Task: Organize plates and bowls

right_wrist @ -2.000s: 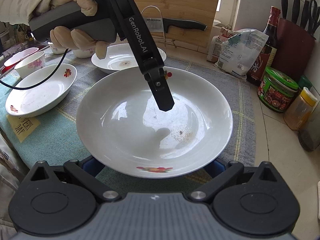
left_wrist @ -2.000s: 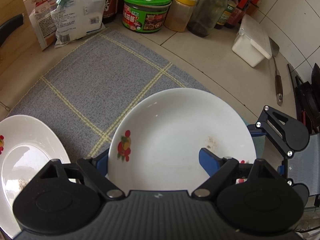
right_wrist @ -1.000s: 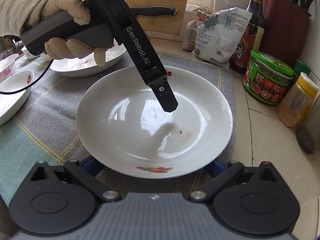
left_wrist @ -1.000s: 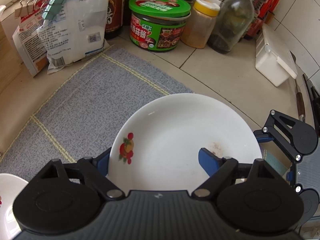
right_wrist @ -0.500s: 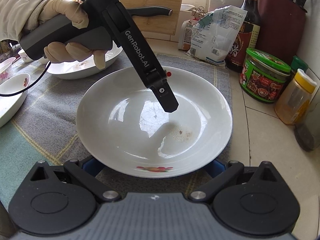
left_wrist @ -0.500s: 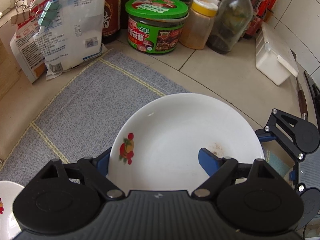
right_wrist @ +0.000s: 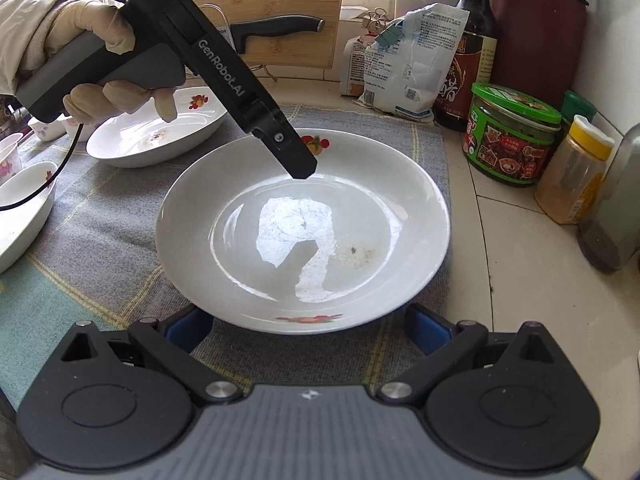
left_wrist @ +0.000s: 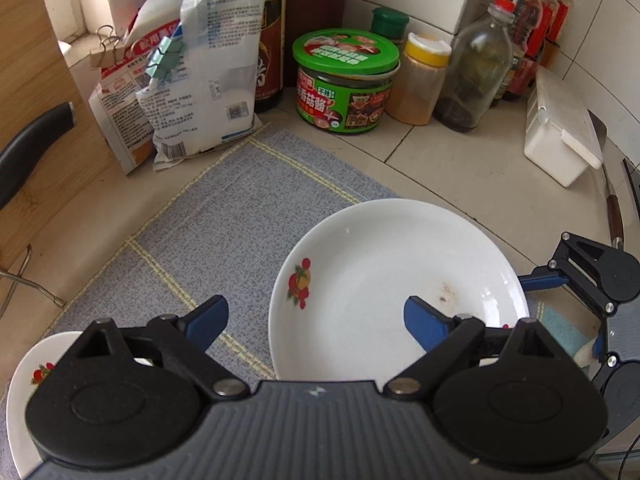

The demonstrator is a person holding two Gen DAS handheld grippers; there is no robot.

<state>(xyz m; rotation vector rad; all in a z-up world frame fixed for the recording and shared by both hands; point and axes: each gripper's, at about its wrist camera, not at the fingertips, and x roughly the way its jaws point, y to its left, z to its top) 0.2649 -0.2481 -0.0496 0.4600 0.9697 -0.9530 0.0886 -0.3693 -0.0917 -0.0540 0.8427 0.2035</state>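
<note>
A white plate [left_wrist: 396, 280] with a red fruit print and a brown smear lies on the grey mat [left_wrist: 224, 216]. My left gripper [left_wrist: 316, 316] hovers over its left rim, jaws opening. One blue fingertip [left_wrist: 208, 312] is off the plate over the mat, and the other [left_wrist: 424, 320] is above the plate's inside, neither pressing. In the right wrist view a left finger [right_wrist: 288, 148] points down at the plate [right_wrist: 304, 232]. My right gripper [right_wrist: 308, 328] is open at the near rim, its fingertips low on either side.
More white plates rest on the mat at the left [right_wrist: 156, 132] [right_wrist: 20, 208], with small bowls [right_wrist: 8, 156] beyond. Bags [left_wrist: 200, 68], a green-lidded jar [left_wrist: 344, 80], bottles [left_wrist: 472, 68] and a white box [left_wrist: 560, 136] line the wall. A cutting board with a knife [right_wrist: 276, 28] stands behind.
My left gripper's jaws have spread and its left finger has come off the plate's rim. The left gripper has drawn back and up. The right gripper has hardly moved.
</note>
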